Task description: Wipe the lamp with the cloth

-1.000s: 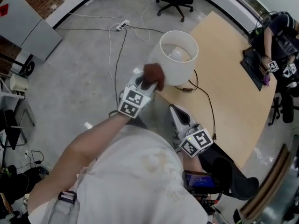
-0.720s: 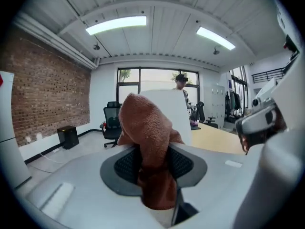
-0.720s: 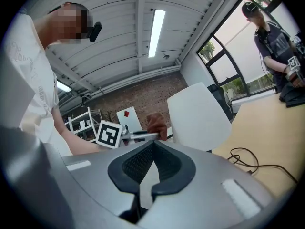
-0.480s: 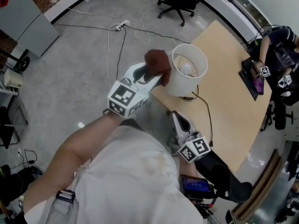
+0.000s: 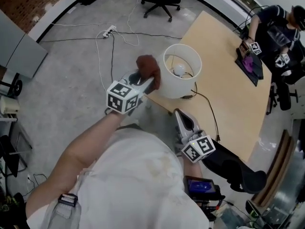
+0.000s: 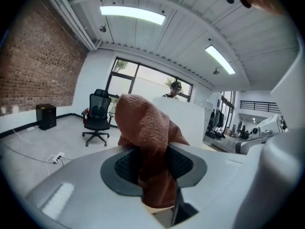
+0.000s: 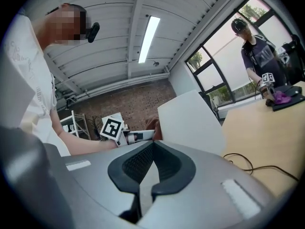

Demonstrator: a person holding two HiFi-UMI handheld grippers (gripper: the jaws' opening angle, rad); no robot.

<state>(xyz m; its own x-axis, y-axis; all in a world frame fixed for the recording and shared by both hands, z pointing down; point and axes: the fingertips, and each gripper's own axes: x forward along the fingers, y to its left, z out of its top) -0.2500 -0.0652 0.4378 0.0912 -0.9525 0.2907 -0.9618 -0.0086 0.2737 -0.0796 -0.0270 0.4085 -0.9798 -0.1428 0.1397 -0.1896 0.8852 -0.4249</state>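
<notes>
1. Up front and raised: left gripper (image 5: 148, 83), jaws clamped on cloth (image 5: 148, 67), which bunches out past the tips.
2. The left forearm (image 5: 83, 144) is bare and stretched forward, with the marker cube (image 5: 123, 97) facing up.
3. Lower and close to the torso (image 5: 138, 175): right gripper (image 5: 178, 114), pointing forward, roughly level.
4. Its jaws are closed tip to tip, nothing between.
5. The grippers are well apart, the left ahead of the right.

Rust-brown cloth (image 5: 148, 68), white lamp (image 5: 179, 87), pale wooden table (image 5: 233, 80), grey floor (image 5: 71, 80), red brick wall (image 5: 24, 5)
</notes>
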